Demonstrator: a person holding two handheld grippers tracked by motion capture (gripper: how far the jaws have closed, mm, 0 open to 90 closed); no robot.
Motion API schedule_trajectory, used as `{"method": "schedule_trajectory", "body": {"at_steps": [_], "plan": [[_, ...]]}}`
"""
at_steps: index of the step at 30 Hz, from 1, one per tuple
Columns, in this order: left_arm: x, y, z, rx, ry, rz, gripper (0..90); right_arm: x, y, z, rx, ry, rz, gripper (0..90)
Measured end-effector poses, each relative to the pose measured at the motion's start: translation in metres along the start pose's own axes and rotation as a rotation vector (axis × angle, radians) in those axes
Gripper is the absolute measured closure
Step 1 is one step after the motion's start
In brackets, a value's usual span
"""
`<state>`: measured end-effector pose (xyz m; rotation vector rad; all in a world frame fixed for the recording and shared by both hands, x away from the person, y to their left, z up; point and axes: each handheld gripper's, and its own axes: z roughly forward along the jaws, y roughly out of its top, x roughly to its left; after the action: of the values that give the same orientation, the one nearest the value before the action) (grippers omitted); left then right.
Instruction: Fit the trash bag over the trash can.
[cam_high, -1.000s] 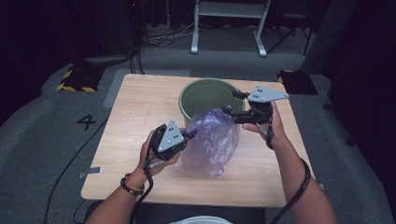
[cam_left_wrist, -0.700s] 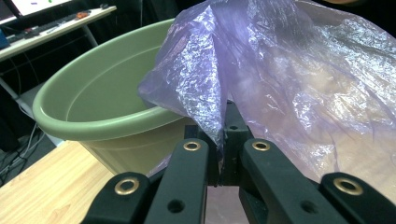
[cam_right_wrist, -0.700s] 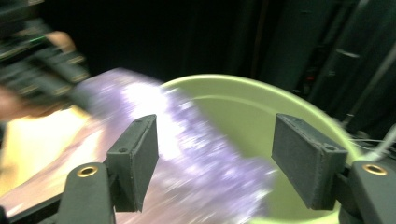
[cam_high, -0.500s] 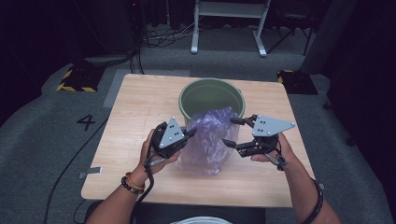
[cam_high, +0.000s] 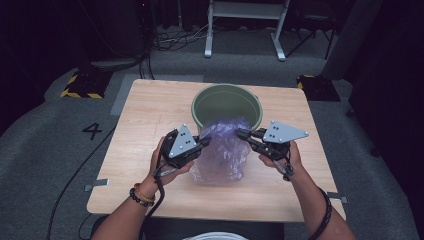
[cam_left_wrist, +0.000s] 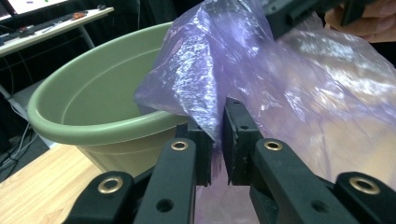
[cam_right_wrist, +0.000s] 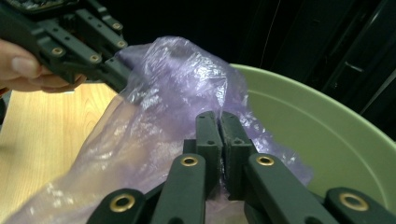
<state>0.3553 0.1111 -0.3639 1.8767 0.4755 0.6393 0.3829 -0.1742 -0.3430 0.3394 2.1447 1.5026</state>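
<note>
Two grippers, one bag: from above, your left gripper (cam_high: 201, 145) and right gripper (cam_high: 245, 135) each pinch the purple bag (cam_high: 222, 152) standing on the table (cam_high: 145, 115) just before the green bucket (cam_high: 227, 102). Left gripper view: jaws have eased slightly, plastic still between them. Right gripper view: jaws just clamped on film. Pull apart hard and it could tear or slip.

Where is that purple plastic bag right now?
In the high view the purple plastic bag hangs mid-table, just in front of the green bucket, stretched between the left gripper and the right gripper.
</note>
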Motion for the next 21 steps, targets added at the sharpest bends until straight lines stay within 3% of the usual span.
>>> {"method": "schedule_trajectory", "body": {"at_steps": [3,6,11,17,21], "plan": [[0.001,0.0,-0.002,-0.003,0.042,-0.014,60.7,-0.006,0.003,0.002,-0.007,-0.02,0.009,89.4],[0.003,-0.001,-0.003,-0.013,0.049,-0.032,44.9,-0.014,0.005,0.004,-0.011,-0.046,0.035,89.5],[0.011,-0.007,-0.008,-0.045,0.007,-0.08,31.9,-0.032,0.003,0.009,-0.003,-0.081,0.097,89.6],[0.01,-0.016,-0.01,-0.013,-0.021,-0.064,34.6,-0.049,-0.001,0.014,0.024,-0.133,0.155,89.5],[0.009,-0.019,-0.009,0.015,-0.03,-0.039,46.5,-0.057,-0.005,0.014,0.045,-0.155,0.183,88.3]]}}
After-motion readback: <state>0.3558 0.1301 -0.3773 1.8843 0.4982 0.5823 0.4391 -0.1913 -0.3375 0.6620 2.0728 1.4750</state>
